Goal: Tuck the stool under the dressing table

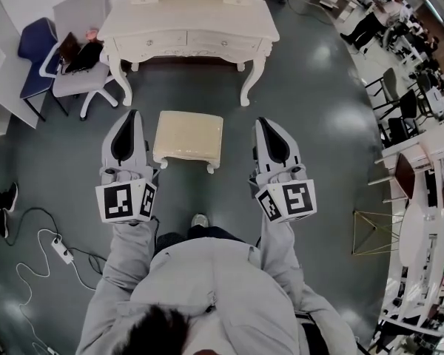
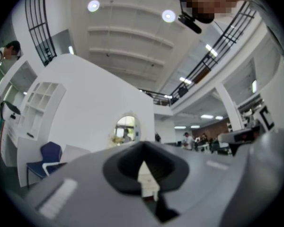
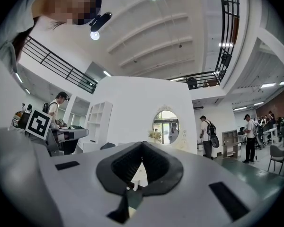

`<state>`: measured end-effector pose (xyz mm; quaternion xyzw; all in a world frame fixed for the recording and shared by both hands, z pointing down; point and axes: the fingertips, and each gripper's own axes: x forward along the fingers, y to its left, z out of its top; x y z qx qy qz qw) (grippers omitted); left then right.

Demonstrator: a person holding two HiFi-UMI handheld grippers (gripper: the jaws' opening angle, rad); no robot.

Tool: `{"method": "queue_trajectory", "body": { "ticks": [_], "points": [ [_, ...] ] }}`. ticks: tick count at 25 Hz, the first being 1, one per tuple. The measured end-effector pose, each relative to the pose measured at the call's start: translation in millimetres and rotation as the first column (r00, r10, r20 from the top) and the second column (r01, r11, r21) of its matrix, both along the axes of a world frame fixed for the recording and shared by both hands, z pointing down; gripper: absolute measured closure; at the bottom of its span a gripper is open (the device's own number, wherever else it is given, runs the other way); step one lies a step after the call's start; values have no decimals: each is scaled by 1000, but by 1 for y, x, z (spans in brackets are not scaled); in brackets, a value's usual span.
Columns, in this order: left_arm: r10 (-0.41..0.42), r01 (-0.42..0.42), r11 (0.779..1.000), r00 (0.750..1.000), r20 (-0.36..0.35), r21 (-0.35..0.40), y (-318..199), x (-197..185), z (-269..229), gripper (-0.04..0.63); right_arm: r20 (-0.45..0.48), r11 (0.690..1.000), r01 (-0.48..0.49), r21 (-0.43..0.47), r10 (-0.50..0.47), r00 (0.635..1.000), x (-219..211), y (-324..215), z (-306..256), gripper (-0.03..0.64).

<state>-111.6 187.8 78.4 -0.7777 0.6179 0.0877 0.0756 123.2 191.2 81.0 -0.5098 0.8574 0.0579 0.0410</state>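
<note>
Stool (image 1: 189,137) at frame centre, on floor just below dressing table (image 1: 189,26), not yet under it, slightly skewed.

Left gripper (image 1: 129,117) and right gripper (image 1: 265,123) flank stool without touching; both claws closed tip to tip, nothing held.

Risks:
- uneven push likely twists stool, corner then catches curved table leg (image 1: 250,87)
- closed tips may slip off cushion edge

White office chair (image 1: 81,65) upper left, clear of path. Power strip (image 1: 61,250) lower left, trip hazard.

The right gripper (image 3: 142,145) holds its dark fingers (image 3: 157,164) tip to tip with nothing clamped, and far beyond them an oval mirror (image 3: 166,126) hangs on a white wall (image 3: 132,98), a person with a backpack (image 3: 206,136) standing to its right.
</note>
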Motion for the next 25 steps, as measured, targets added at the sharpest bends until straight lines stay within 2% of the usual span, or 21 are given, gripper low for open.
{"method": "queue_trajectory", "body": {
  "ticks": [13, 25],
  "points": [
    [-6, 9, 998, 999, 43, -62, -44, 1, 20, 586, 23, 998, 14, -66, -12, 1000, 1, -46, 27, 617],
    [80, -77, 995, 995, 57, -57, -133, -4, 15, 586, 33, 996, -70, -54, 72, 997, -8, -119, 22, 617]
  ]
}}
